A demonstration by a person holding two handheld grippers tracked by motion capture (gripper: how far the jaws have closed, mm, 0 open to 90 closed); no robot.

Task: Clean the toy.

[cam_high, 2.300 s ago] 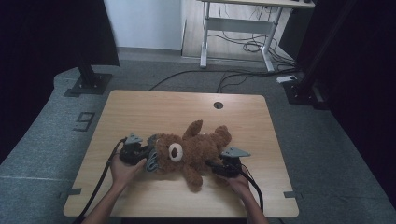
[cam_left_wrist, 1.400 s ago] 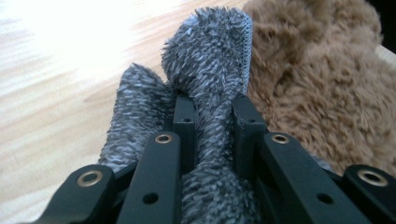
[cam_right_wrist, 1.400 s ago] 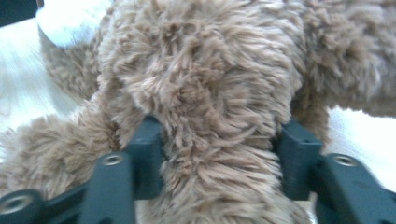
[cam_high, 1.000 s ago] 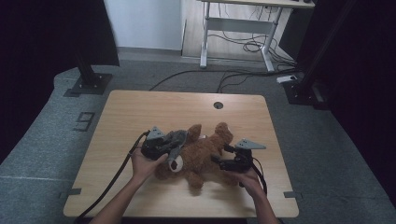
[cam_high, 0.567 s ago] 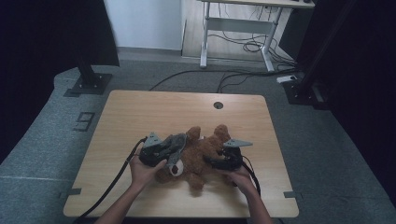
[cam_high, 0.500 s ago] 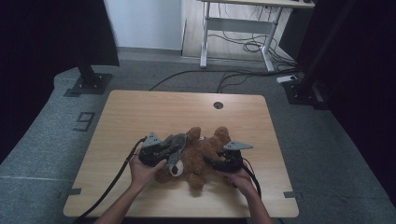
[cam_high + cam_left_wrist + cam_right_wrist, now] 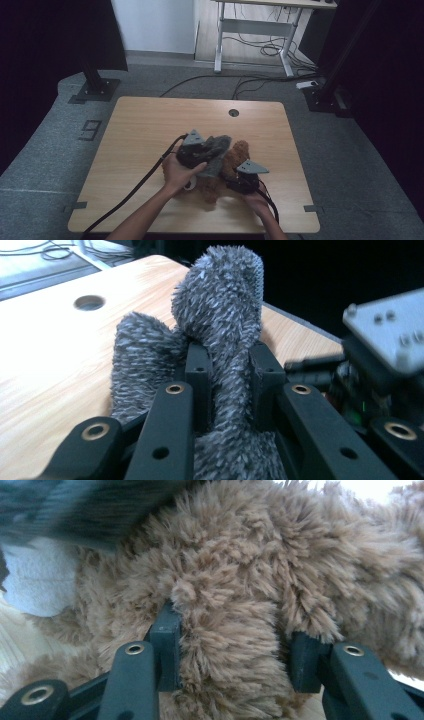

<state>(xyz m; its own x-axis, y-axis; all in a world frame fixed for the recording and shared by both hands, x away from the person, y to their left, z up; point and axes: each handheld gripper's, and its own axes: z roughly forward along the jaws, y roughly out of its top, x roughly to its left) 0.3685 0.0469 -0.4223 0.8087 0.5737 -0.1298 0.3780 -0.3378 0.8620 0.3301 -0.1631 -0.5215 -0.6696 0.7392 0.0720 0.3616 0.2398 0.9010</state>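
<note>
A brown teddy bear (image 7: 239, 151) lies on the wooden table (image 7: 145, 125), right of centre. My left gripper (image 7: 209, 153) hovers over it, shut on a grey fuzzy piece of fabric (image 7: 218, 148) that hangs above the bear. In the left gripper view the grey fabric (image 7: 220, 305) stands up between the pads of my left gripper (image 7: 230, 365). My right gripper (image 7: 229, 183) is at the bear's near right side. Its jaws have just been closing, and in the right gripper view my right gripper (image 7: 227, 635) presses on a thick fold of the bear's brown fur (image 7: 280, 555).
A round cable hole (image 7: 233, 113) sits near the table's far edge. A black cable (image 7: 135, 190) trails from the left gripper across the table's near left. A desk frame (image 7: 250, 30) and floor cables lie beyond the table, with a black stand (image 7: 95, 85) at far left.
The left gripper has risen and moved right over the bear, carrying the grey fabric. The right gripper's jaws have closed onto the bear's fur.
</note>
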